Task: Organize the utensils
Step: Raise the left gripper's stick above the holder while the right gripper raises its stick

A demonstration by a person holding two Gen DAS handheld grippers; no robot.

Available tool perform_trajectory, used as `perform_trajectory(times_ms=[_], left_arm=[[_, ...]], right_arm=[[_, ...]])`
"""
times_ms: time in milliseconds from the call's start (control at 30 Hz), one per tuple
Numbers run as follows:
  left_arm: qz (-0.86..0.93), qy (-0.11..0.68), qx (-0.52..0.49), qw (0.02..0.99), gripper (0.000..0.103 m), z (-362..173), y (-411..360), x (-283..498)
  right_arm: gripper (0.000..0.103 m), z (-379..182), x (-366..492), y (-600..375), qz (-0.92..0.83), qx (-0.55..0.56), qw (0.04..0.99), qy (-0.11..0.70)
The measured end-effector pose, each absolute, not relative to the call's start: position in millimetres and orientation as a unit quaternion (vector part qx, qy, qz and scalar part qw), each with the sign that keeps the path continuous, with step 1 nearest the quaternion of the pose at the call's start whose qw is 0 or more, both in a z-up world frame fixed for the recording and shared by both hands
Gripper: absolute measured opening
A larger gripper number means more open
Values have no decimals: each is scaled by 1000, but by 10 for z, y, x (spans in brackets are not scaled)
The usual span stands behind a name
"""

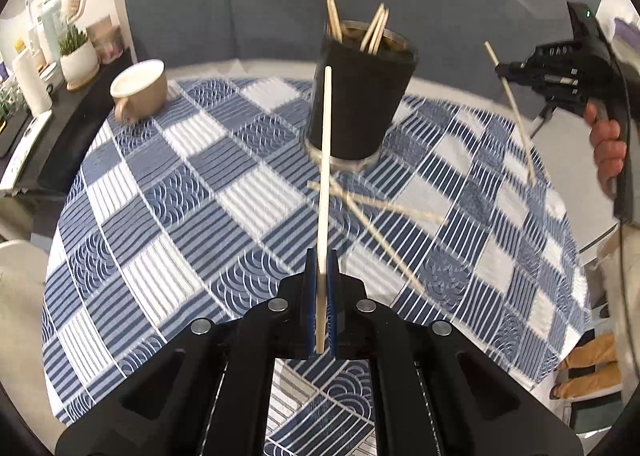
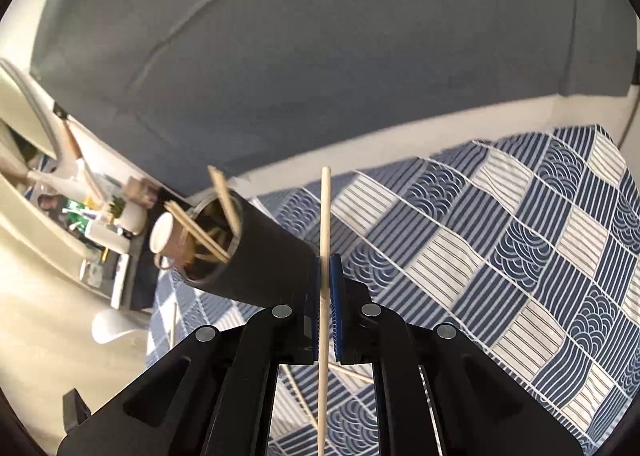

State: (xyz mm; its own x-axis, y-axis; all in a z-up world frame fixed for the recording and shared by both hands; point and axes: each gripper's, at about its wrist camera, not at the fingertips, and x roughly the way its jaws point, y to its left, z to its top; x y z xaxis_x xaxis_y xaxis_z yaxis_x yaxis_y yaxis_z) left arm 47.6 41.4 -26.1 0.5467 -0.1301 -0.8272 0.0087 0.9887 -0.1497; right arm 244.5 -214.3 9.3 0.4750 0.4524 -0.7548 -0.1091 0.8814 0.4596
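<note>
My left gripper [image 1: 321, 256] is shut on a pale wooden chopstick [image 1: 325, 175] that points up toward a black utensil cup [image 1: 360, 99] holding several chopsticks. To the right of that cup a hand holds my right gripper [image 1: 499, 68], shut on another chopstick [image 1: 516, 115] above the table. In the right wrist view the right gripper [image 2: 327, 260] clamps its chopstick [image 2: 325, 215] between blue pads, and the black cup [image 2: 256, 252] lies to its left. Several loose chopsticks [image 1: 384, 211] lie crossed on the cloth in front of the cup.
A blue and white patterned tablecloth [image 1: 200, 191] covers the round table. A tan mug [image 1: 140, 89] stands at the far left. A side shelf with a potted plant [image 1: 78, 55] and bottles lies beyond the table's left edge. A grey sofa back [image 2: 320, 55] is behind.
</note>
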Motion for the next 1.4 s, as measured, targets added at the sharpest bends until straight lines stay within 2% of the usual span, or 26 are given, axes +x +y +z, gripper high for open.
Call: perform_trajectory(times_ms=[333,567,700,967,1400], left_arm=[[-117,416,-74,899,5,332,615,833],[-178,376,-74,907,5,510,660,1198],[-195,361,-51,910,5,517,658,1456],[-262,321,-67,908,5,451,685,1968],[-317,314,-124,886,5,-75,633,2530]], right_arm=[[5,532,2414,-1886,182,189,858,441],[5,728,2432,-1683,207,207,869,399],[5,814,2417,-1566,225,214,877,366],[5,834,2520,-1371,225,205,901,310],[5,670,2805,-1136,202,159,935,242]])
